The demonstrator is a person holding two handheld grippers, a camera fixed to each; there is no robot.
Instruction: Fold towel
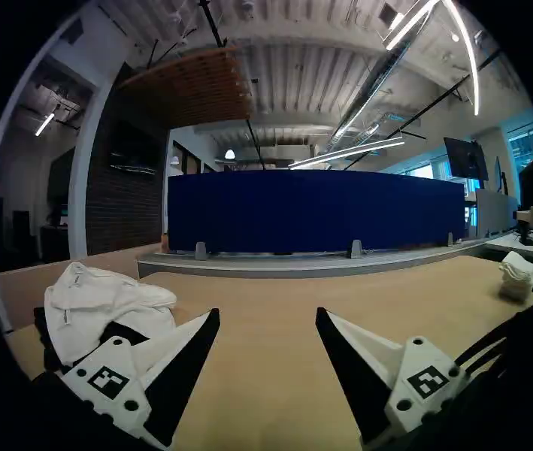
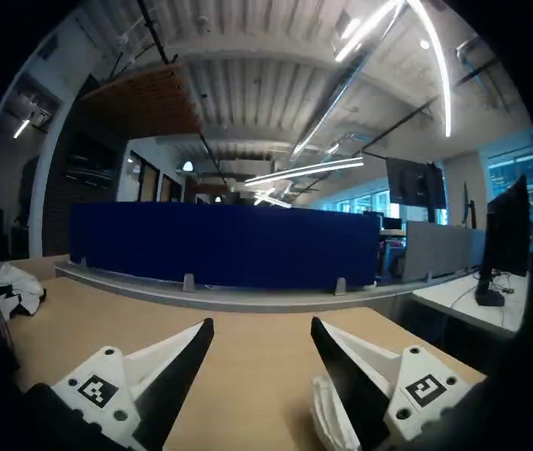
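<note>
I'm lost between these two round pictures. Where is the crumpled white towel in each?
Left gripper view: the crumpled white towel lies lower left on the wooden table.
Right gripper view: the crumpled white towel is small, at the far left edge.
Shared landmark: the blue partition across the middle.

My left gripper (image 1: 266, 311) hung low over the pale wooden table (image 1: 281, 361), fingers spread wide with bare tabletop between them. A crumpled white towel (image 1: 97, 308) lay just beyond my left finger. A smaller white bundle (image 1: 518, 276) sat far right, and a blue partition (image 1: 311, 210) ran behind the table.
</note>
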